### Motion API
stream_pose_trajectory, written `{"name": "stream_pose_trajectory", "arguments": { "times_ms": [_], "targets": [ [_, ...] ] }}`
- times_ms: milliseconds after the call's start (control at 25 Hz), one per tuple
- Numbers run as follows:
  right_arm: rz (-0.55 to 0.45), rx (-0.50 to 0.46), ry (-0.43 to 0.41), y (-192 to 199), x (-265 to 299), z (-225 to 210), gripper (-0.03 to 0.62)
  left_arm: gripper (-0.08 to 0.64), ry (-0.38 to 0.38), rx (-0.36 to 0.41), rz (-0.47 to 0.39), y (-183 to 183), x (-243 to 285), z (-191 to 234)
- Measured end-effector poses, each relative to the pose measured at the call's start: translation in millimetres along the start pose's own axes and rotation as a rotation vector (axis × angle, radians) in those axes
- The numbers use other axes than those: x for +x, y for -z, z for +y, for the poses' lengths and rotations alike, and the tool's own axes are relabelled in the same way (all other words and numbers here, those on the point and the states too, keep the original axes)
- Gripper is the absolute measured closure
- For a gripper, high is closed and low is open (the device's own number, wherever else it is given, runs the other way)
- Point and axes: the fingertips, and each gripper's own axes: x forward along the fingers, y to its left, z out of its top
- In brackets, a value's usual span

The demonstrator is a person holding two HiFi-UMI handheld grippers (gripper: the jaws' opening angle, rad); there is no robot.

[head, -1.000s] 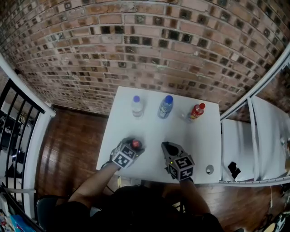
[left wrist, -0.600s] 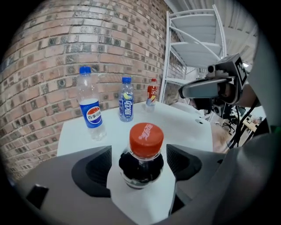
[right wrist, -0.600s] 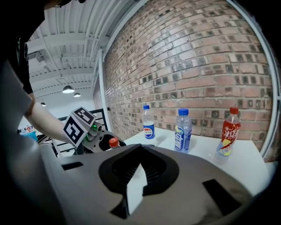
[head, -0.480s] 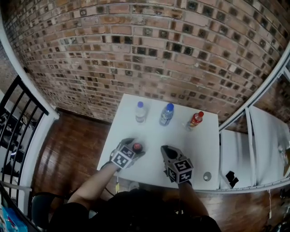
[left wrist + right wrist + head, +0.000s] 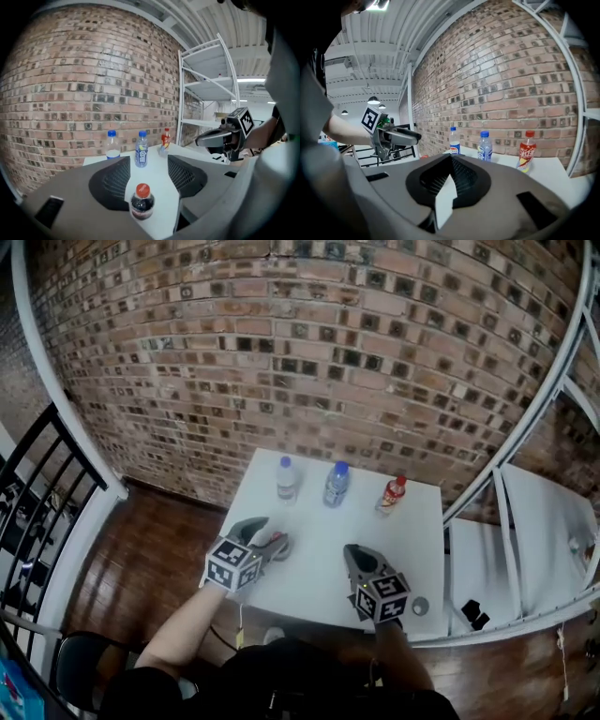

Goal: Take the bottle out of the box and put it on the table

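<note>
Head view looks down on a white table [image 5: 323, 563] set against a brick wall [image 5: 281, 352]. Three bottles stand in a row along the table's far edge: a clear bottle [image 5: 286, 480] with a blue cap, a water bottle [image 5: 336, 485] with a blue label, and an orange drink bottle [image 5: 390, 494] with a red cap. Well apart from them, near the table's left edge, a dark cola bottle [image 5: 278, 542] with a red cap stands upright on the tabletop.

The left gripper [image 5: 149, 165] hangs above that side, pointing towards the wall. Its jaws are spread and have just been closing in. The cola bottle shows low between them, and neither pad presses on it.

The right gripper [image 5: 450, 161] hovers over the table's near right part. Its jaws are pressed together at the tips, with nothing between them. White shelving [image 5: 525, 521] stands to the table's right.
</note>
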Motion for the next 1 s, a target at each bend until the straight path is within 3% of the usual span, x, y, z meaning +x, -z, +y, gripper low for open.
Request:
{"name": "stream_pose_trajectory", "arguments": {
  "times_ms": [160, 280, 560, 800, 1000],
  "targets": [
    [-0.045, 0.005, 0.028, -8, -51, -2, 0.588, 0.396, -0.079, 0.032, -0.128, -32, -34, -30],
    [-0.071, 0.008, 0.045, -9, -95, 0, 0.588, 0.476, -0.128, 0.008, -0.204, -47, -61, -55],
    [-0.128, 0.053, 0.072, 4, -184, 1, 0.588, 0.555, -0.255, -0.005, -0.253, -47, -119, -92],
    [-0.135, 0.116, 0.097, 34, -236, 8, 0.588, 0.554, -0.242, -0.08, -0.282, -27, -163, -121],
    [-0.179, 0.207, 0.195, 46, -278, 7, 0.588, 0.555, -0.207, -0.098, -0.301, -18, -189, -119]
  ]
}}
